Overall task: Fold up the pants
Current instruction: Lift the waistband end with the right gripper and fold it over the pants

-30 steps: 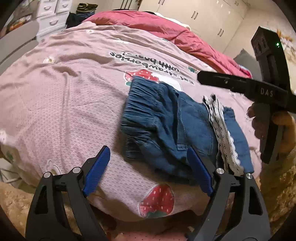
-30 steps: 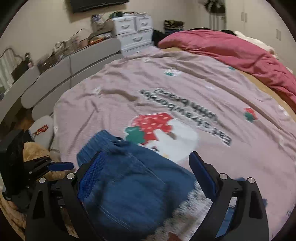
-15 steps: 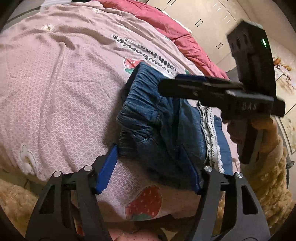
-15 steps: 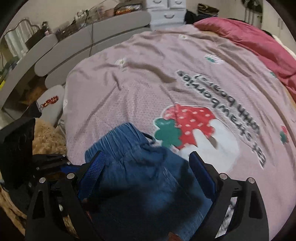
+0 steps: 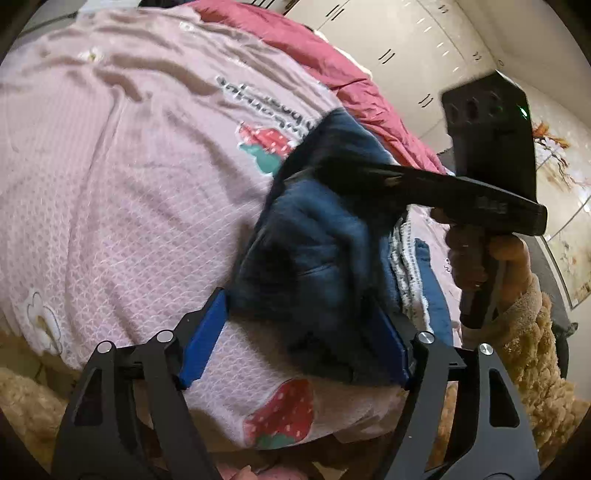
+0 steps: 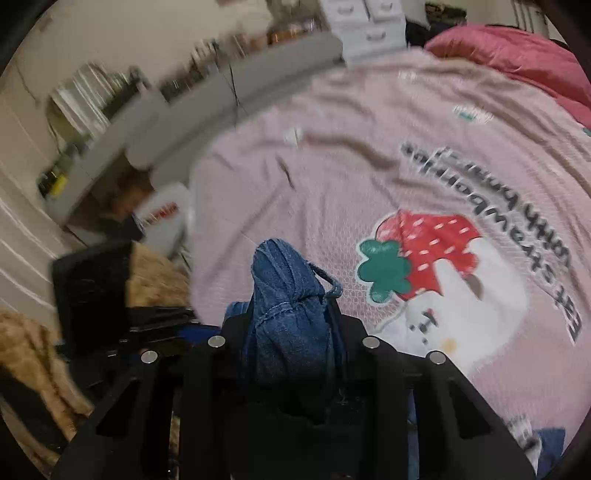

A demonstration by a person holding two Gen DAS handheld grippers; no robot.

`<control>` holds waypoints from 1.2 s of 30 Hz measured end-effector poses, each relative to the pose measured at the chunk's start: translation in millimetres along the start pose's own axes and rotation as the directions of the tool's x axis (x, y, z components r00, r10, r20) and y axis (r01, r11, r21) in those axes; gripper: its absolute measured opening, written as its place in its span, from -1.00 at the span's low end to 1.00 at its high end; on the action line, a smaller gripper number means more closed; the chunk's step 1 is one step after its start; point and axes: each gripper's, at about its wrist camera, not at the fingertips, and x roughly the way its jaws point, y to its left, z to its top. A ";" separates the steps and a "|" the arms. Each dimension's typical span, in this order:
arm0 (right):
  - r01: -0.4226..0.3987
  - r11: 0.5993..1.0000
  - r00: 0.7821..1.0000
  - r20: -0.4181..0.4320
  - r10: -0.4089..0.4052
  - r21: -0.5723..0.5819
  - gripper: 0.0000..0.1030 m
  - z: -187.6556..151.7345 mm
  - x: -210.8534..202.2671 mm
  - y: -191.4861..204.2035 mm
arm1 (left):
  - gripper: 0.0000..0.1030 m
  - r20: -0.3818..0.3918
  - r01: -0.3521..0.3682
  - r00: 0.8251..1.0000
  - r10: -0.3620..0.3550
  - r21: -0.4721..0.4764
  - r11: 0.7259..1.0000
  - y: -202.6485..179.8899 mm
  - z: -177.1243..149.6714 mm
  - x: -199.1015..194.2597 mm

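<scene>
Dark blue denim pants (image 5: 314,258) with a white lace trim (image 5: 406,251) lie folded near the front edge of the bed. My left gripper (image 5: 299,332) straddles their near edge. Its blue pads (image 5: 203,336) stand on either side of the cloth and its jaws are opening. My right gripper (image 5: 332,166) reaches in from the right, held by a hand (image 5: 498,258). In the right wrist view, the right gripper (image 6: 291,325) is closing, its jaws pinching a bunched fold of the pants (image 6: 284,280) with a drawstring loop. The right pads are hidden by the cloth.
A pink bedspread (image 5: 129,184) with strawberry prints covers the bed; a red quilt (image 5: 332,62) lies at its far side. White wardrobes (image 5: 424,33) stand beyond. A grey padded bench (image 6: 240,74) and white drawers (image 6: 365,29) sit past the bed. A fluffy tan sleeve (image 5: 528,332) is at right.
The right jaws went from wide apart over the pants to pinched on a gathered fold of denim. The left gripper closed in around the near edge of the pants and tilted.
</scene>
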 end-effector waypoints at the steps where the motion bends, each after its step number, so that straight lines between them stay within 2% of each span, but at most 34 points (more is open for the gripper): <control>1: -0.014 1.000 0.999 0.033 0.014 0.008 -0.39 -5.2 -15.5 -0.9 | 0.36 0.000 0.015 1.000 -0.015 0.005 1.000 -4.4 0.5 1.1; 4: -0.015 1.000 0.995 0.095 0.014 0.006 -0.39 -16.7 -45.4 -1.6 | 0.45 -0.020 0.057 0.998 -0.056 0.009 0.998 -20.1 0.4 9.5; 7: -0.003 1.000 0.991 0.135 0.002 0.009 -0.39 -26.4 -69.0 -3.2 | 0.45 -0.043 0.122 0.992 -0.122 -0.013 0.992 -34.0 -0.3 20.6; 10: 0.002 1.000 0.986 0.168 -0.006 0.024 -0.39 -39.6 -89.9 -9.8 | 0.05 -0.066 0.169 0.983 -0.169 -0.003 0.986 -52.2 1.9 29.1; 16: 0.012 0.997 0.973 0.228 -0.030 0.080 -0.32 -64.9 -123.9 -29.2 | 0.05 -0.072 0.204 0.977 -0.198 0.079 0.976 -98.4 2.5 31.1; 20: 0.011 0.994 0.961 0.274 -0.040 0.107 -0.13 -85.0 -147.1 -38.5 | 0.05 -0.086 0.237 0.970 -0.227 0.139 0.961 -127.2 -4.1 36.1; 24: 0.026 0.982 0.943 0.321 -0.086 0.185 0.20 -117.9 -168.3 -55.2 | 0.08 -0.140 0.281 0.956 -0.257 0.189 0.941 -149.0 -9.5 52.2; 30: 0.058 0.931 0.921 0.341 -0.189 0.361 0.28 -170.4 -183.6 -84.0 | 0.11 -0.233 0.315 0.937 -0.260 0.241 0.918 -171.6 -27.0 85.1; 32: 0.087 0.923 0.919 0.328 -0.219 0.374 0.28 -178.5 -182.7 -81.4 | 0.12 -0.267 0.308 0.934 -0.239 0.256 0.916 -173.7 -30.5 98.1; 34: 0.125 0.924 0.924 0.296 -0.241 0.362 0.28 -180.6 -176.0 -75.3 | 0.13 -0.274 0.276 0.942 -0.196 0.293 0.916 -176.2 -30.2 106.9; 36: 0.220 0.914 0.930 0.209 -0.302 0.339 0.26 -180.2 -161.9 -69.0 | 0.15 -0.277 0.259 0.945 -0.171 0.319 0.912 -175.3 -32.9 107.6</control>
